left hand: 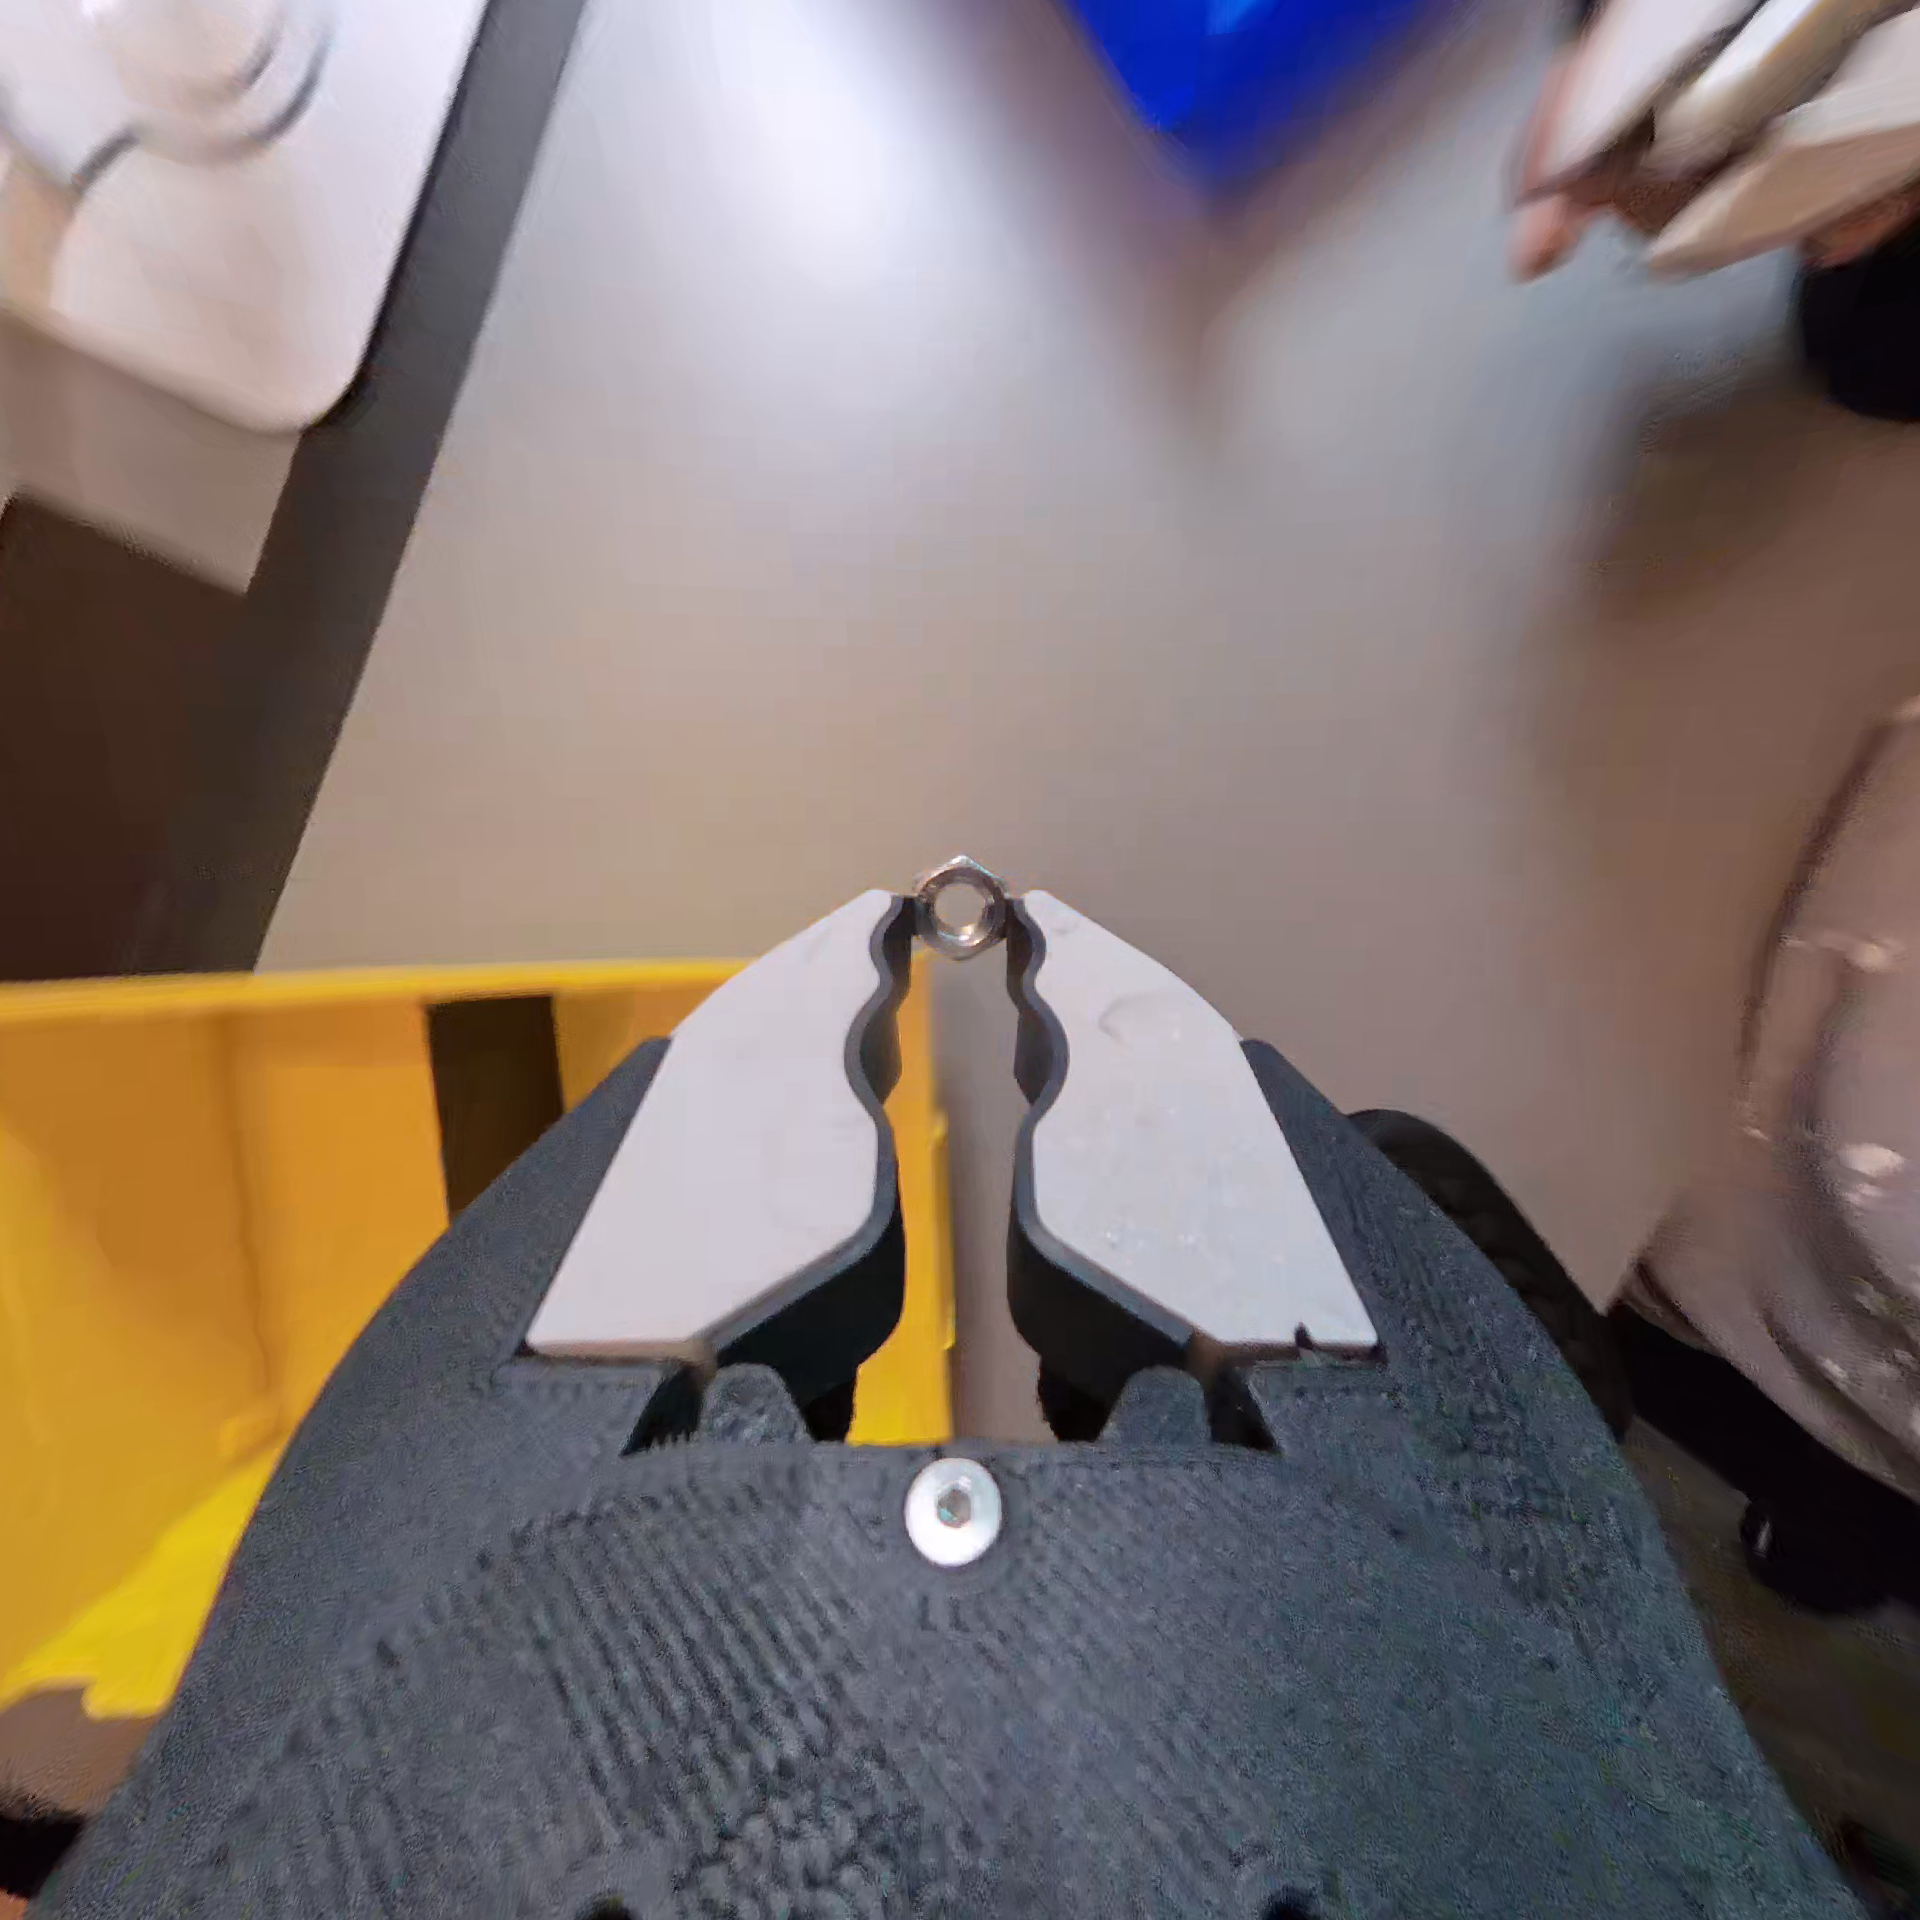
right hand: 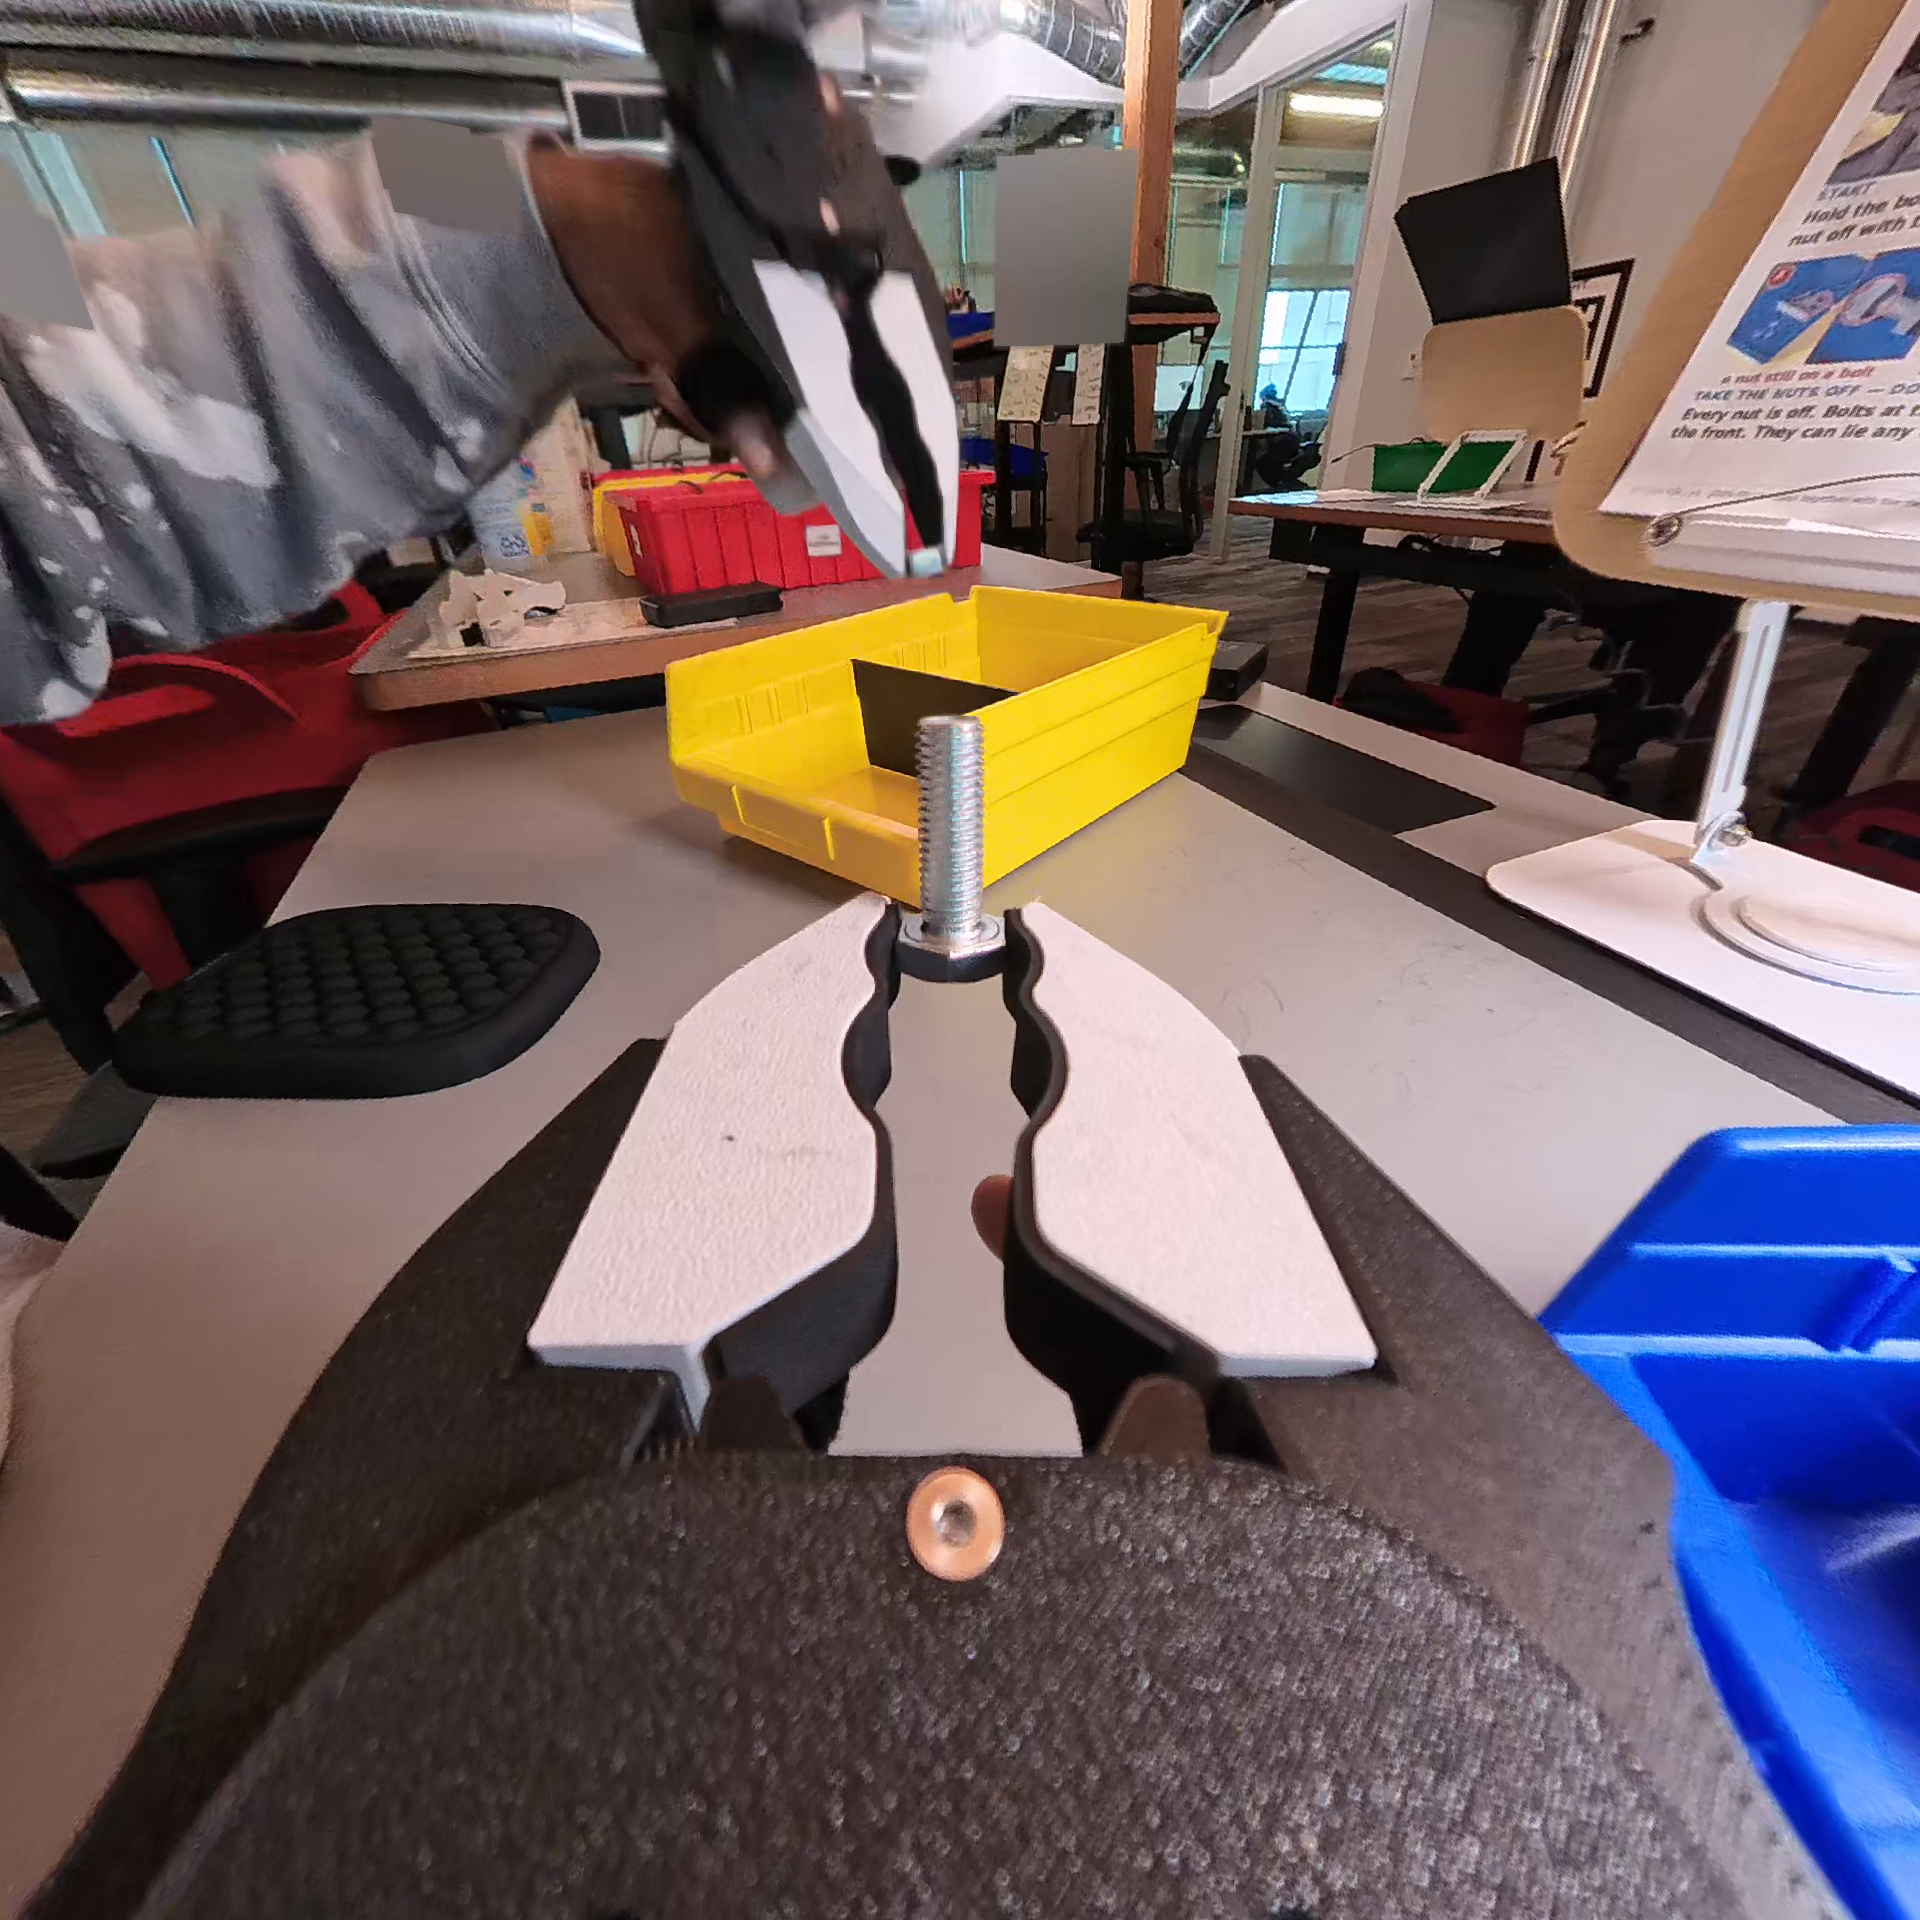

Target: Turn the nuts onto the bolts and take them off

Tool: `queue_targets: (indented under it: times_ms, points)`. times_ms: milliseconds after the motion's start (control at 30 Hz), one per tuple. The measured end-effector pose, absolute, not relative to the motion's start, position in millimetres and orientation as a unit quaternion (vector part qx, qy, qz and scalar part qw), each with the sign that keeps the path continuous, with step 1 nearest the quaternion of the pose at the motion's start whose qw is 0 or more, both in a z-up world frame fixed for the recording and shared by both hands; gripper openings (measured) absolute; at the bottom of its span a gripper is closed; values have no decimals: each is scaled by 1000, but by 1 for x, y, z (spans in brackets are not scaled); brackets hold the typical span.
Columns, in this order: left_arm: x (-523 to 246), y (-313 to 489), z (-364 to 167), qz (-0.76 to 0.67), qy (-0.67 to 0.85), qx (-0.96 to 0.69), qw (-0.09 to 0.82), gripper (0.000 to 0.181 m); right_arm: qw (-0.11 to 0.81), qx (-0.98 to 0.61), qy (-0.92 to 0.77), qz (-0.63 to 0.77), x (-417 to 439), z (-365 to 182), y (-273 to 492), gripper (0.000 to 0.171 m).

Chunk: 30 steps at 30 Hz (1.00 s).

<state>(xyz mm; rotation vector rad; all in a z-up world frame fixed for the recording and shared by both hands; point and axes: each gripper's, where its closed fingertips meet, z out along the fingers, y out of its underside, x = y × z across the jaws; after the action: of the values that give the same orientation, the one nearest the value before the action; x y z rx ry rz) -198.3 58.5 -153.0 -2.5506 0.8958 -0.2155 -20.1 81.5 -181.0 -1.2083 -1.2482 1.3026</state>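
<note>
My left gripper point(left hand: 957, 914) is shut on a small silver hex nut point(left hand: 957, 923), its hole facing the camera, held above the grey table. It also shows in the right wrist view point(right hand: 928, 561), hanging tips down with the nut point(right hand: 926, 562) over the yellow bin. My right gripper point(right hand: 951, 951) is shut on the hex head of a silver bolt point(right hand: 949, 826), which stands upright with its bare thread pointing up. The right gripper's blurred tips point(left hand: 1579, 187) show at the top right of the left wrist view. Nut and bolt are apart.
A yellow bin point(right hand: 1091, 727) with a black divider sits on the grey table point(right hand: 1299, 987) beyond the bolt; it also shows at lower left in the left wrist view point(left hand: 208, 1143). A blue bin point(right hand: 1787, 1403) is at near right. A white stand base point(right hand: 1621, 894) and a black chair armrest point(right hand: 353, 997) flank the table.
</note>
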Motion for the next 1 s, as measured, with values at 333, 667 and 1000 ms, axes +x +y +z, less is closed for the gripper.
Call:
queue_targets:
  times_ms: [333, 667, 1000]
  points:
    - [-38, 54, -142, -125, 504, -839, 163, 18, 464, -500, -522, 512, -40, -192, 55, 18]
    - [-15, 61, -150, -139, 516, -832, 151, 18, 470, -495, -516, 517, -37, -186, 55, 18]
    - [-13, 59, -151, -136, 521, -830, 143, 18, 478, -492, -505, 523, -36, -182, 56, 18]
